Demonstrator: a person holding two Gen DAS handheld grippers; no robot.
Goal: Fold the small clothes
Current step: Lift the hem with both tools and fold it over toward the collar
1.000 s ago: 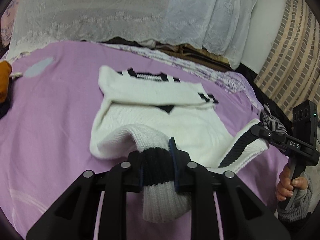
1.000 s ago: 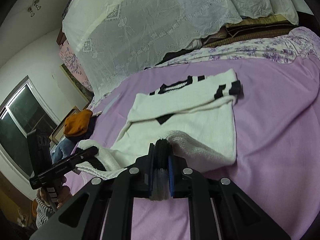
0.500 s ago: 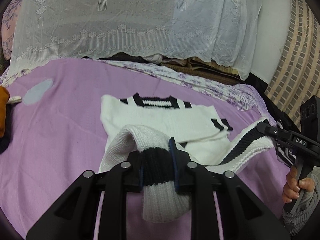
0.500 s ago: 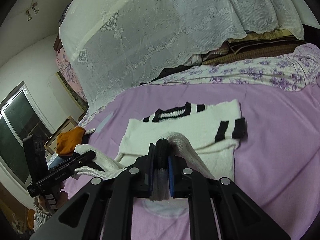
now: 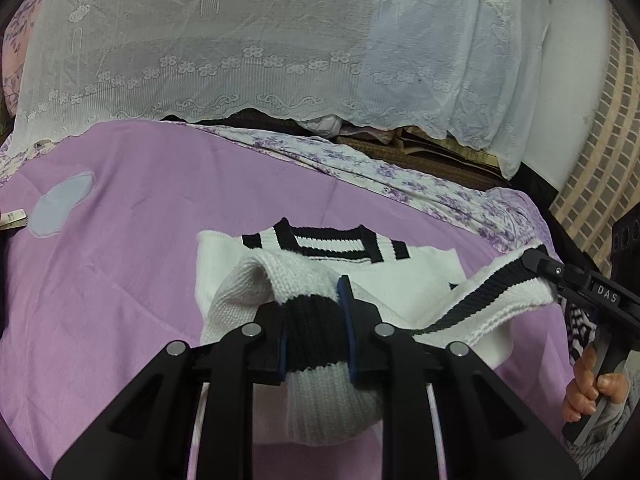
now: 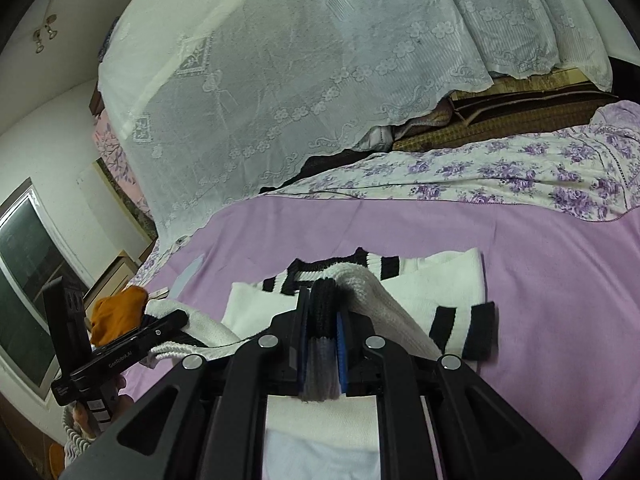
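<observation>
A small white knit sweater (image 5: 420,276) with black stripes lies on the purple bedspread (image 5: 140,240). Its striped collar (image 5: 332,242) faces the far side. My left gripper (image 5: 314,316) is shut on the black-banded hem at the sweater's left corner and holds it raised over the body. My right gripper (image 6: 323,320) is shut on the hem's other corner; it also shows in the left wrist view (image 5: 538,266). The hem stretches between both grippers. The sweater (image 6: 440,280) and a folded striped sleeve cuff (image 6: 476,332) show in the right wrist view.
A white lace cover (image 5: 280,48) drapes over bedding at the far side, with a floral sheet (image 6: 500,172) below it. An orange garment (image 6: 116,312) lies at the bed's left edge. A pale patch (image 5: 60,204) marks the bedspread. A window (image 6: 24,280) is at left.
Both grippers have carried the sweater's hem up and forward toward the collar, folding the lower part over the body. The views have tilted upward.
</observation>
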